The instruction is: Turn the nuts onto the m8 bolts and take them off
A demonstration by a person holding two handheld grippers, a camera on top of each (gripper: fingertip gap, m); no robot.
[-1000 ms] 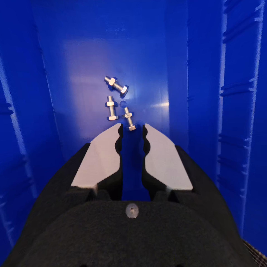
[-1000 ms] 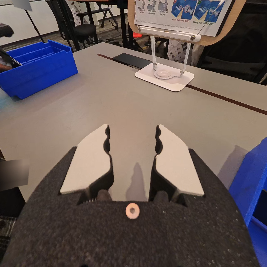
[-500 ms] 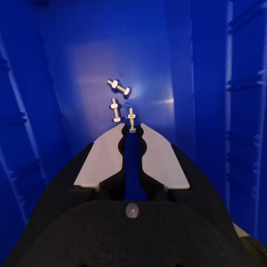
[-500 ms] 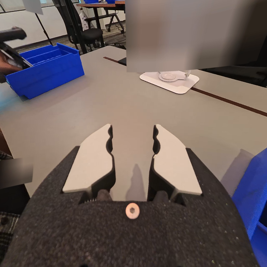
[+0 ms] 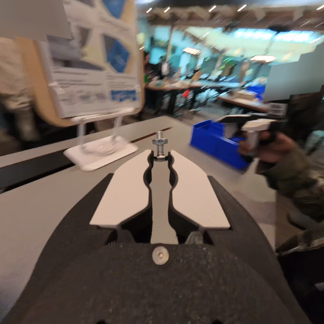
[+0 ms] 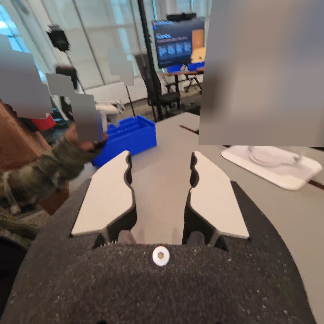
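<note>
Since the earlier frame, the left tool point(image 5: 161, 157) had come up out of the blue plastic bin, where it had hovered over three loose bolts, and was now above the grey tabletop point(image 5: 43, 201) with one of them. In the left wrist view, its two white fingers point(image 5: 133, 177) were clenched on the hexagonal head of a silver threaded steel bolt point(image 5: 159, 152), the dark pads pressing the head from both sides. The bolt stood upright, its long axis vertical, shank pointing up and away from the fingertips. A silver hexagonal nut point(image 5: 159, 141) sat partway up the thread, with bare thread showing above and below it. Behind it, a white stand base point(image 5: 98, 157) rested on the tabletop, and a blue plastic bin point(image 5: 215, 140) lay to the right, where a hand point(image 5: 263, 145) held the other tool; the background was motion-blurred.

In the right wrist view, the right tool point(image 6: 161, 157) hung released over the tabletop point(image 6: 161, 175), its white fingers point(image 6: 108, 189) wide apart with only bare surface between them. A blue plastic bin point(image 6: 129, 138) sat ahead to the left, beside a camouflage sleeve point(image 6: 43, 171).
</note>
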